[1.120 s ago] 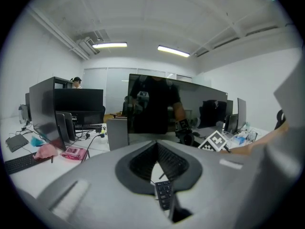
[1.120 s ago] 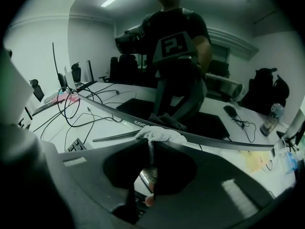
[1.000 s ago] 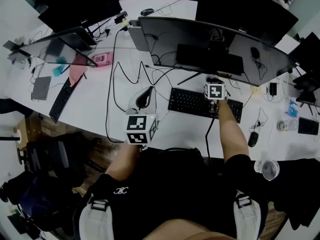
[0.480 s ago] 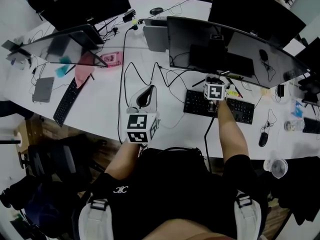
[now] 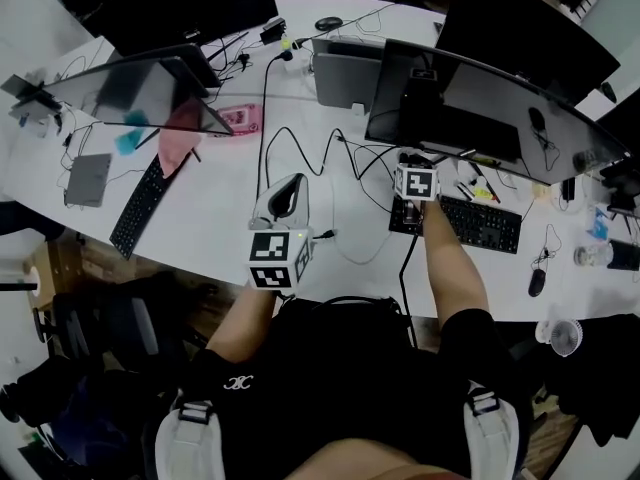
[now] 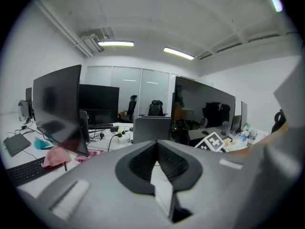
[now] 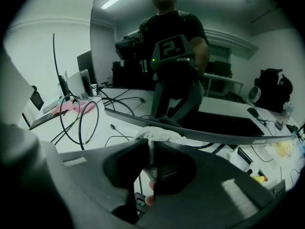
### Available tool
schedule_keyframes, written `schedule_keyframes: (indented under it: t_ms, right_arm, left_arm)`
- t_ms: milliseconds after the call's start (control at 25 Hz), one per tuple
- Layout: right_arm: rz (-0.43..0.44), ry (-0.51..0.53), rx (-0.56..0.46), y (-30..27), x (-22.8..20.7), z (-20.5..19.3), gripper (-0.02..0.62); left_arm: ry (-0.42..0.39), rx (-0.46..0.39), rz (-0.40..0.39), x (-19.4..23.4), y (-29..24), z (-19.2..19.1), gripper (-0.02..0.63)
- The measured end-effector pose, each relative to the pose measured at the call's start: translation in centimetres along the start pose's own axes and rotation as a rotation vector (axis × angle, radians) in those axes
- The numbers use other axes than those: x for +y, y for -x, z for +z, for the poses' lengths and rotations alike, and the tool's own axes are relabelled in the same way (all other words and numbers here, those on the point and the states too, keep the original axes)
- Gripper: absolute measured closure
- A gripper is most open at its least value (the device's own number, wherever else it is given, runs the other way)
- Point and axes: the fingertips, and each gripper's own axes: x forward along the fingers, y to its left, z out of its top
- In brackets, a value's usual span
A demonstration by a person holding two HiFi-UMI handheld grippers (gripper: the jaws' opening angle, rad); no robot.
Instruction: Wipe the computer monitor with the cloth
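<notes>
One white cloth [image 7: 159, 133] is clamped between the jaws of the right gripper [image 7: 151, 146]. It bunches above the jaw tips at the lower edge of the curved monitor [image 5: 480, 98]; contact with the screen cannot be confirmed. In the head view this gripper sits below the monitor's left part, over the left end of the keyboard [image 5: 485, 226] on the white table [image 5: 215, 203]. The left gripper [image 6: 155, 144] has its jaws closed together with nothing between them. It is held over the table's near edge, well apart from the monitor.
</notes>
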Motion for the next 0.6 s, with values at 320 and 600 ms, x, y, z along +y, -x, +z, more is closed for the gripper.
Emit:
schedule_keyframes:
  t_ms: [320, 600]
  right_arm:
    - [0.063, 0.052, -0.005, -1.4, 7.8, 1.8, 0.560]
    - [0.116, 0.048, -0.033, -1.4, 12.0, 3.3, 0.560]
  left_arm:
    - [0.029, -0.005, 0.011, 3.9, 0.5, -0.2, 0.552]
    - [0.061, -0.014, 0.031, 6.4, 1.0, -0.4, 0.552]
